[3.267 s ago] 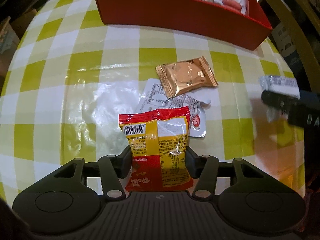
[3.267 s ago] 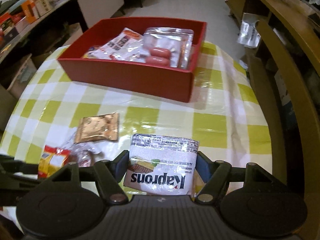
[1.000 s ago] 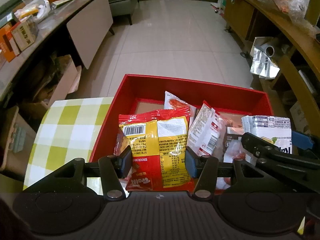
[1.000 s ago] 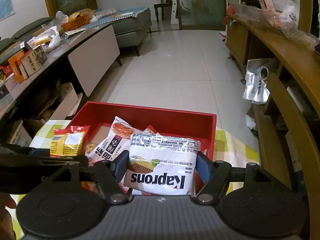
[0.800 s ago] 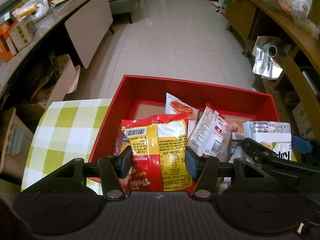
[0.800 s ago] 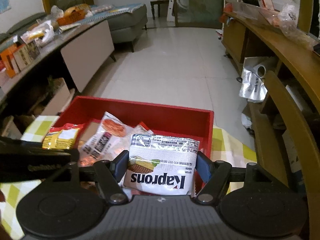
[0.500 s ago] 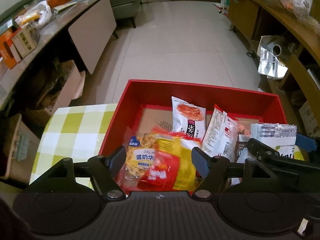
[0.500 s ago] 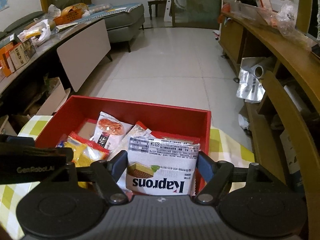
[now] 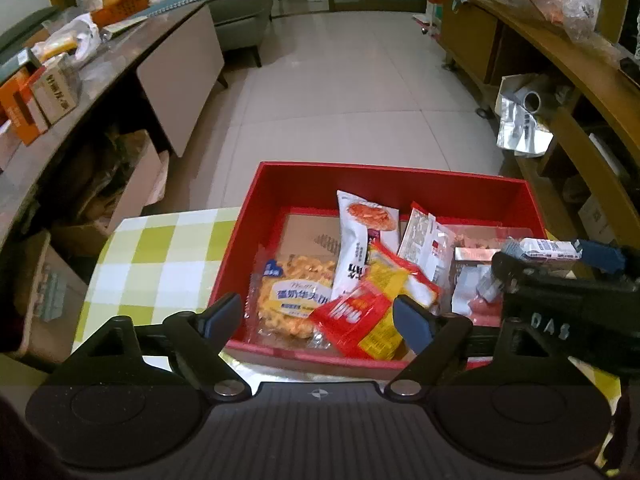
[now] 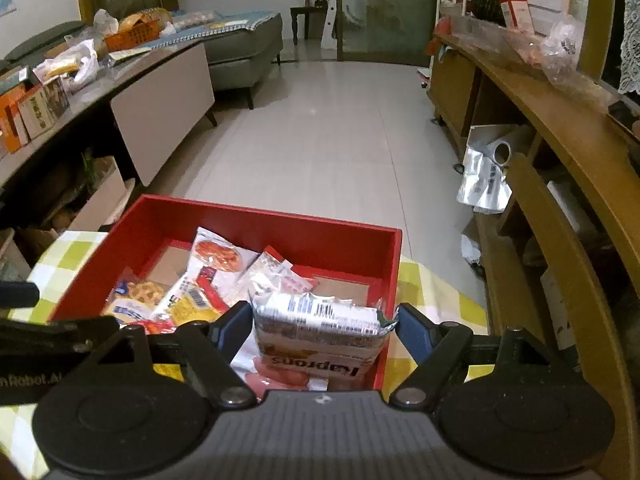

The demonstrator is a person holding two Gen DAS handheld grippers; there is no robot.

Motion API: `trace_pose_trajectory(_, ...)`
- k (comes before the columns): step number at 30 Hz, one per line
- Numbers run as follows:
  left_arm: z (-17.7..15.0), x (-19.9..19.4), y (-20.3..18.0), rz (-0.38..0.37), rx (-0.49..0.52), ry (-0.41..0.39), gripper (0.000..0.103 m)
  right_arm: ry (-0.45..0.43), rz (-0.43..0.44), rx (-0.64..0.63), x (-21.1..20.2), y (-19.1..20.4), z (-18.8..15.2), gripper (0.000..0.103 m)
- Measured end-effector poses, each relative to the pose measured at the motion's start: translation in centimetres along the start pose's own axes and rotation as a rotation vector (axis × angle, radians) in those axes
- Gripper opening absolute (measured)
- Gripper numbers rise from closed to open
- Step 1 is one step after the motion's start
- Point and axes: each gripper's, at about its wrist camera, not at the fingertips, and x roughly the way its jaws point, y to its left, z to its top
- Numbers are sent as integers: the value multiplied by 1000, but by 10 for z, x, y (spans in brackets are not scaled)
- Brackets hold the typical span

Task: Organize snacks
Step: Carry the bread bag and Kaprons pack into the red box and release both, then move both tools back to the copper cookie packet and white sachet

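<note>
A red box point(image 9: 384, 178) on the checked table holds several snack packets. My left gripper point(image 9: 318, 316) is open above the box's near side. The red and yellow packet point(image 9: 360, 320) lies loose in the box below it, next to a bag of yellow biscuits point(image 9: 294, 296). My right gripper point(image 10: 322, 330) is open over the box's right end point(image 10: 390, 276). The white Kaprons wafer pack point(image 10: 320, 340) sits tilted between its fingers, apart from both pads, resting on other packets. The right gripper also shows in the left wrist view point(image 9: 560, 276).
The table's yellow and white checked cloth point(image 9: 160, 252) shows left of the box. Beyond the table edge is tiled floor point(image 9: 352, 92). A cluttered low cabinet point(image 9: 80, 80) stands at left and wooden shelving point(image 10: 560, 160) at right.
Both grippers carried their packets from the table to over the red box, then opened. The red and yellow packet fell into the box. The Kaprons pack tipped down between the right fingers.
</note>
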Motion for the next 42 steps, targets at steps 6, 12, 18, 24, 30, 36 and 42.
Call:
trace_pose_trajectory(6,-9,-4,6,-7,3,17,87,-36,-2,-18,-21,6,2,86)
trace_pose_trajectory(12,-29,-12,6,-37,55,35,87,-38,5,-47,-40,12,-3,86)
trace_pose_trajectory(18,-58,-8,0,-101,148,107,87,-12,16,-75,-56,16,-15,86)
trace_pose_trajectory(24,-84,2,-19,-199,266,176,87,57,32,-83,-67,15,-42,86)
trace_pose_trajectory(30,-98,15,-38,-264,371,218,87,136,12,-73,-72,3,-74,87)
trace_pose_trajectory(36,-108,29,-46,-268,448,235,87,196,16,-65,-70,-3,-91,87)
trace_pose_trajectory(42,-108,47,-44,-275,441,281,88,226,26,-75,-68,0,-97,87)
